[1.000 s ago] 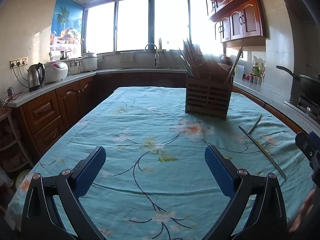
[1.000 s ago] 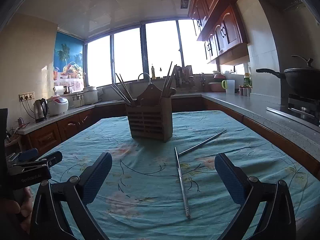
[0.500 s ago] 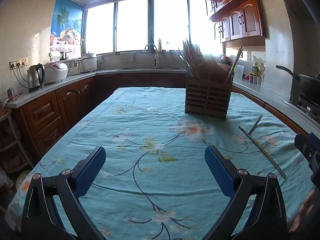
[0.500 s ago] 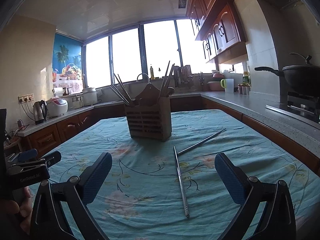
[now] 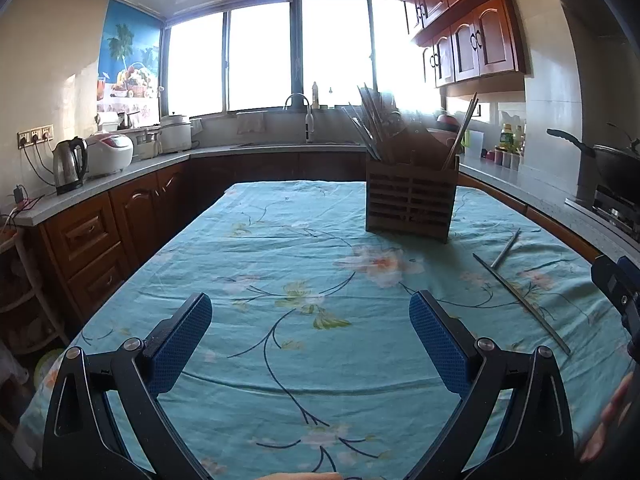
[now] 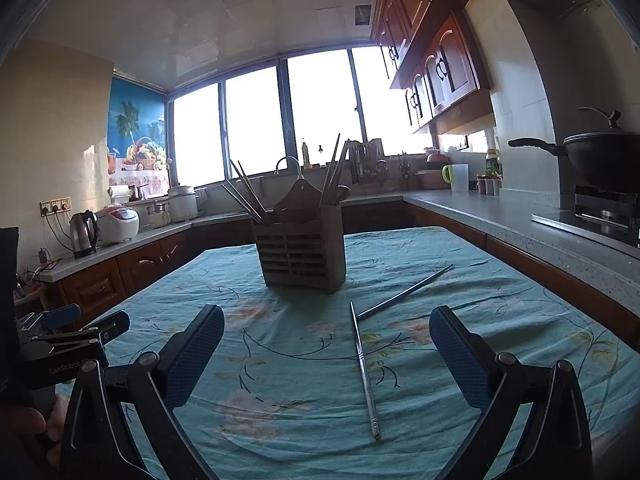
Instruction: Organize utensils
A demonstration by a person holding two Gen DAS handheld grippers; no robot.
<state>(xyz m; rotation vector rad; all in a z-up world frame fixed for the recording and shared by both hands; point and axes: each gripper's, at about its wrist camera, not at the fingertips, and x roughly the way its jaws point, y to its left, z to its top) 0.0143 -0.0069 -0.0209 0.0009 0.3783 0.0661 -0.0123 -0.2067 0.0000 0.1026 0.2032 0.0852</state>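
On the cloth-covered bench (image 6: 520, 292), two metal chopsticks (image 6: 365, 364) lie loose just in front of the wooden holder (image 6: 300, 254), likely awaiting pickup, since the right gripper (image 6: 326, 354) and left gripper (image 5: 310, 344) both hover wide open, holding nothing.

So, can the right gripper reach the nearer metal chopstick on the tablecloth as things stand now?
Probably yes. The right gripper is open, and the nearer metal chopstick lies flat between its fingers' line of view, with only bare tablecloth in front.
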